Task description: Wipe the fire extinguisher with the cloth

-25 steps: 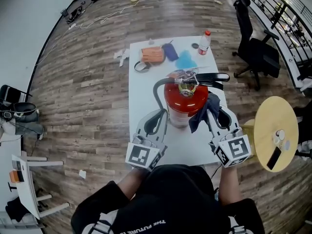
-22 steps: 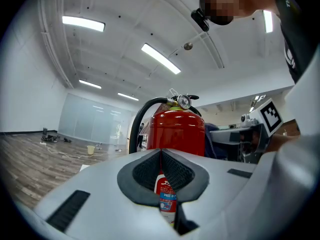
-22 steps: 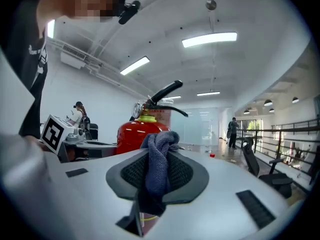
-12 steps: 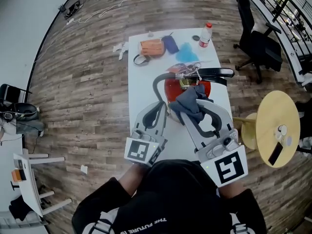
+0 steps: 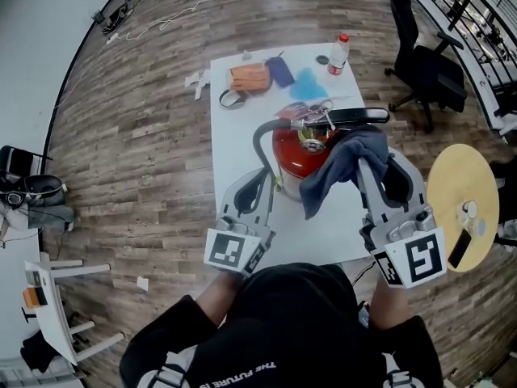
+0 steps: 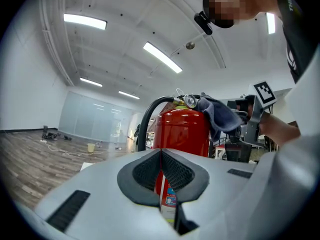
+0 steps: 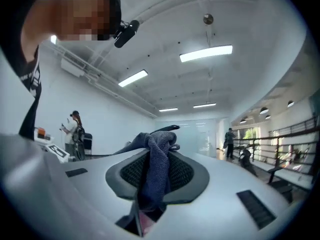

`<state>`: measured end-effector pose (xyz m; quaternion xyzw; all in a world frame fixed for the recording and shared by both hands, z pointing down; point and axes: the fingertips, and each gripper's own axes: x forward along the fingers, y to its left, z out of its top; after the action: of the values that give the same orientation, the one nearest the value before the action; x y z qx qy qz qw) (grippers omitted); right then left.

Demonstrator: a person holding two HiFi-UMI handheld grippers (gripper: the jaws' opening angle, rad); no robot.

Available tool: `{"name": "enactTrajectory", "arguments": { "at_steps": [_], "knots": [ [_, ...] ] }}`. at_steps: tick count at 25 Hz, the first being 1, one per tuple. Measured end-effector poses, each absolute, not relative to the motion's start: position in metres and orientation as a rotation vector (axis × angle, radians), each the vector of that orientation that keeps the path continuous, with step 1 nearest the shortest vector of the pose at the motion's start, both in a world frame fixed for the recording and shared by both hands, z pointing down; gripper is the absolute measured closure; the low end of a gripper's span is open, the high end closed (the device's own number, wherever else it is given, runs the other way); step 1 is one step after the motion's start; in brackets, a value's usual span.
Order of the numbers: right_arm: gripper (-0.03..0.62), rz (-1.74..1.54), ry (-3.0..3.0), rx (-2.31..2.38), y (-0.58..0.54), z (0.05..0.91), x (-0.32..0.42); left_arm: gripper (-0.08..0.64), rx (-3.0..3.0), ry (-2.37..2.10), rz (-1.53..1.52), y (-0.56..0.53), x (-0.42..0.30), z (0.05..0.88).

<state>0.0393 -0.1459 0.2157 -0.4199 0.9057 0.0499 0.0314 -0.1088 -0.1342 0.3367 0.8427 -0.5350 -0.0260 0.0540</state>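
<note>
Right gripper (image 5: 367, 162) clenched on grey cloth (image 5: 335, 168); cloth draped over fire extinguisher (image 5: 292, 156) top, 3 o'clock side. Extinguisher upright, mid-table (image 5: 234, 136). Left gripper (image 5: 265, 186) jaws together, empty, at extinguisher's 8 o'clock.

Fire extinguisher (image 5: 289, 157) right side hidden under cloth (image 5: 343, 165); base behind left gripper (image 6: 161, 156).

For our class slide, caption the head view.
Right gripper holds cloth at top of fire extinguisher; left gripper shut beside it.
</note>
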Motion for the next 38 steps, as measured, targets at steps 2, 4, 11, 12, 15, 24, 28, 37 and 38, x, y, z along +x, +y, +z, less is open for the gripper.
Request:
{"name": "enactTrajectory", "arguments": {
  "at_steps": [2, 4, 11, 12, 15, 24, 28, 37, 38],
  "knots": [
    [0.508, 0.254, 2.763, -1.426, -0.153, 0.212, 0.064, 0.537, 2.565, -1.615, -0.075, -0.135, -0.108, 0.338],
    [0.508, 0.352, 2.729, -1.545, -0.159, 0.202, 0.086, 0.537, 2.567, -1.612, -0.079, -0.135, -0.109, 0.339],
    [0.509, 0.677, 2.992, -1.494, -0.178, 0.191, 0.038, 0.537, 2.562, -1.606, -0.099, -0.132, -0.111, 0.339],
    [0.509, 0.637, 3.022, -1.476, -0.178, 0.189, 0.029, 0.537, 2.563, -1.606, -0.103, -0.132, -0.11, 0.338],
    [0.509, 0.466, 3.053, -1.466, -0.176, 0.188, 0.02, 0.537, 2.563, -1.603, -0.106, -0.13, -0.109, 0.336],
    [0.509, 0.338, 3.017, -1.425, -0.181, 0.195, 0.033, 0.537, 2.583, -1.561, -0.106, -0.132, -0.092, 0.336],
    [0.509, 0.145, 2.907, -1.47, -0.185, 0.201, 0.059, 0.537, 2.584, -1.569, -0.101, -0.13, -0.093, 0.334],
    [0.511, -0.249, 2.788, -1.487, -0.203, 0.298, 0.065, 0.537, 2.541, -1.579, -0.105, -0.129, -0.099, 0.345],
    [0.513, -0.247, 2.777, -1.498, -0.2, 0.309, 0.057, 0.537, 2.541, -1.58, -0.108, -0.13, -0.099, 0.344]
  ]
}}
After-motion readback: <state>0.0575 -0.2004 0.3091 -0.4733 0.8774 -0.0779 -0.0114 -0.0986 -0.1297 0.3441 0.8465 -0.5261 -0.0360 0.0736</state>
